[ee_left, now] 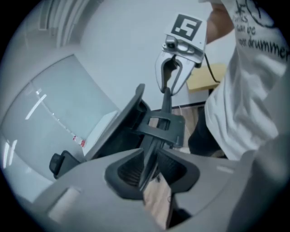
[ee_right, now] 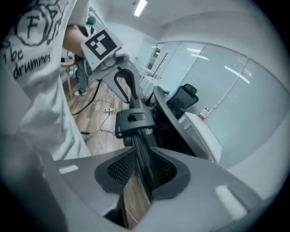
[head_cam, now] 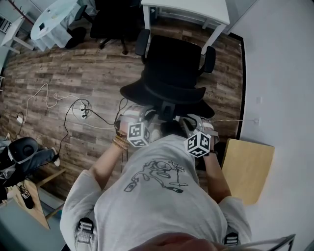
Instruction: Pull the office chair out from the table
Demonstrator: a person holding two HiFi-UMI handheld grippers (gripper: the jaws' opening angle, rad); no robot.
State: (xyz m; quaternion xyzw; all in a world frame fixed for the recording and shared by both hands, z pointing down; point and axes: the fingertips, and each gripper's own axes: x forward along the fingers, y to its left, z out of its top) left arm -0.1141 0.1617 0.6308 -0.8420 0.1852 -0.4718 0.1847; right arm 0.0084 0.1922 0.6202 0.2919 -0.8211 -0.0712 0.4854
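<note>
Black office chair with armrests (head_cam: pixel 171 68): on wood-plank floor (head_cam: pixel 73 73), white worktop (head_cam: pixel 196 10) just beyond chair's seat front | left gripper (ee_left: pixel 152 170): jaws nearly together, clamped on chair's thin black back-frame bar (ee_left: pixel 156 145) | right gripper (ee_right: pixel 142 170): jaws likewise clamped on that bar, opposite side of chair's centre bracket (ee_right: pixel 132 121)

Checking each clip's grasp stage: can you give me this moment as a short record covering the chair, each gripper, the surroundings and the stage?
chair: black office chair, facing the white table, backrest toward the person
left gripper: shut on the thin backrest bar
right gripper: shut on the same backrest bar, across its centre bracket from the left
surroundings: wood floor, cables at the left
stage: both grips on; chair close to the table
</note>
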